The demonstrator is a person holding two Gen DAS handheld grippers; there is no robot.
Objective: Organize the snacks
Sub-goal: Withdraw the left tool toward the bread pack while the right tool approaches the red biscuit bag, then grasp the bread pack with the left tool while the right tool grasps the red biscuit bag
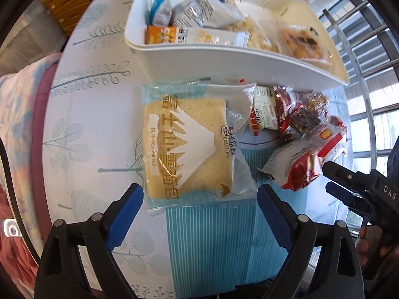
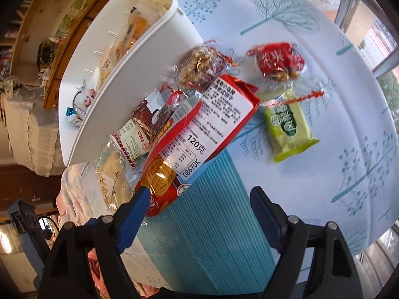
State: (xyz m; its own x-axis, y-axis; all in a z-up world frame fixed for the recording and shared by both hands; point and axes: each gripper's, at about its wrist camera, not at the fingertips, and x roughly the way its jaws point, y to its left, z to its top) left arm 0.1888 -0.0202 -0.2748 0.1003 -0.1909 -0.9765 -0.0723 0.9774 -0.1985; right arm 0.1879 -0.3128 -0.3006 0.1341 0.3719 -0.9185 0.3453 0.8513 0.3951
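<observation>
A bread packet (image 1: 187,144) with gold lettering lies flat on the patterned tablecloth (image 1: 94,129). My left gripper (image 1: 200,206) hangs open just at its near edge, jaws about as wide as the packet and not touching it. A red biscuit pack (image 2: 199,137) lies on a pile of small snacks (image 2: 139,134) beside the white bin (image 2: 129,74). My right gripper (image 2: 199,211) is open; the pack's near end sits by the left fingertip (image 2: 139,204), while the right one stands clear. In the left wrist view the right gripper (image 1: 328,175) shows by the red snack pile (image 1: 299,124).
The white bin (image 1: 224,59) holds several packets. A green snack (image 2: 289,129), a red-wrapped sweet (image 2: 276,59) and a clear-wrapped nut bar (image 2: 204,67) lie loose on the cloth. A window grille (image 1: 369,74) runs along the table's far side. Bedding (image 1: 20,114) lies beyond the near edge.
</observation>
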